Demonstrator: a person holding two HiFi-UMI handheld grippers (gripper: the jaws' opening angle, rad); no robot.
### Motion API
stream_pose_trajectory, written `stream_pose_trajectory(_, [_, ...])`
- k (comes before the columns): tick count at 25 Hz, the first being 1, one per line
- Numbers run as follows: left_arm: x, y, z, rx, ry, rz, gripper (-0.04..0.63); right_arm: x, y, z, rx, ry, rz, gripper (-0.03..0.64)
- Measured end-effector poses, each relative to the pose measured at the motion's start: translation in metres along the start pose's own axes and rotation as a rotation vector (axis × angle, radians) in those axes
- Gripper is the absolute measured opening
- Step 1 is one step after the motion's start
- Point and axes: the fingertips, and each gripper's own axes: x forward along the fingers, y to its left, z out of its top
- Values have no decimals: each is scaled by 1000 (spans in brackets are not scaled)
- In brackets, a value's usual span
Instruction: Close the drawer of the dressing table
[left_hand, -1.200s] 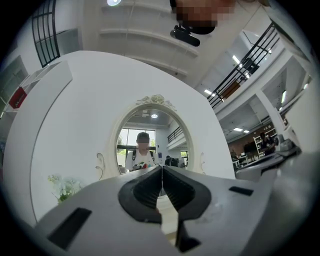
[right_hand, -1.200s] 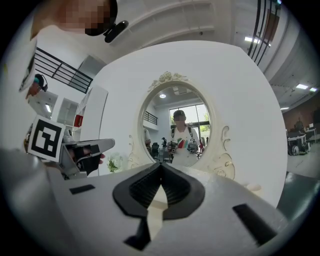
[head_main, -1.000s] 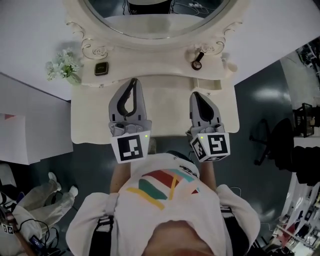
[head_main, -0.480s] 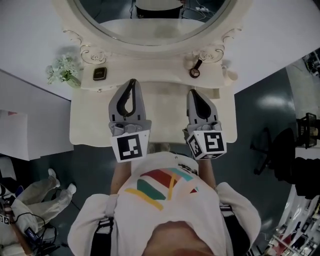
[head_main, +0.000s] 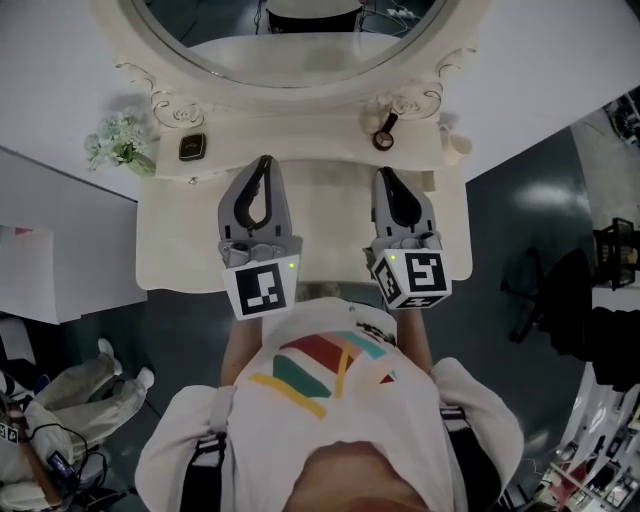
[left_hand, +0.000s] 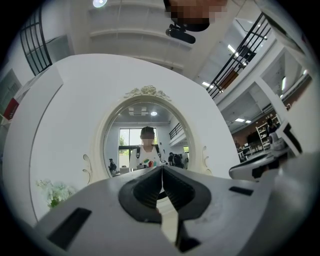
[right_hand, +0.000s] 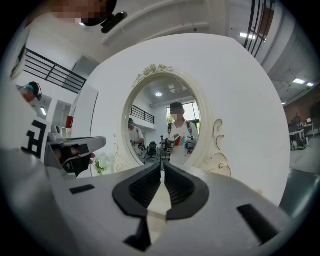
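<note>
The person stands at the near edge of the cream dressing table (head_main: 180, 240). One tool is in each hand, and both are held out flat over the table top. The left gripper (head_main: 262, 160) and the right gripper (head_main: 384, 173) lie side by side and well apart. Both point to the far side, at the big oval mirror (head_main: 300, 50).

Both tools are closed up tight. In the left gripper view the dark pads (left_hand: 150, 187) meet at the tip and nothing is between them. The right gripper view shows the same: tips together, holding nothing. I think they are shut on purpose, because a closed tip makes a firm, blunt end for pushing. With one tool on each side, a push would go in straight and not crooked.

I cannot pick out the drawer for sure. A pale panel (head_main: 330, 215) lies in the middle of the table top between the two tools. It runs up to the low shelf (head_main: 300, 140) under the mirror. That may be the drawer, but from above I cannot tell, nor how far out it is. Both tips are close to the shelf edge. I cannot tell if they touch anything.

The small things sit at the far back, out of the way of a push. The flowers (head_main: 112, 140) are at the far left, with a little dark box (head_main: 193, 147) beside them.
</note>
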Motion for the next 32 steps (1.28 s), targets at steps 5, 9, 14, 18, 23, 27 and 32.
stream_pose_trajectory(5, [3, -11, -3, -3, 6, -28, 8, -5, -10, -3, -13, 14, -20, 18])
stream_pose_trajectory(9, [5, -20, -6, -8, 10, -55, 8, -9, -22, -9, -10, 41, -42, 56])
stream_pose_trajectory(14, [5, -31, -10, 2, 17, -83, 8, -17, -39, -26, 6, 88, -66, 107])
stream_pose_trajectory(18, [5, -34, -16, 13, 40, -89, 8, -24, -54, -48, -4, 144, -95, 124])
stream_pose_trajectory(23, [3, -37, -18, 26, 45, -90, 8, -31, -72, -84, 8, 233, -122, 166])
stream_pose_trajectory(27, [1, -42, -19, 47, 48, -97, 8, -35, -88, -116, 80, 288, -146, 187])
stream_pose_trajectory(32, [-1, -45, -22, 56, 64, -95, 8, -39, -106, -149, 74, 364, -185, 189])
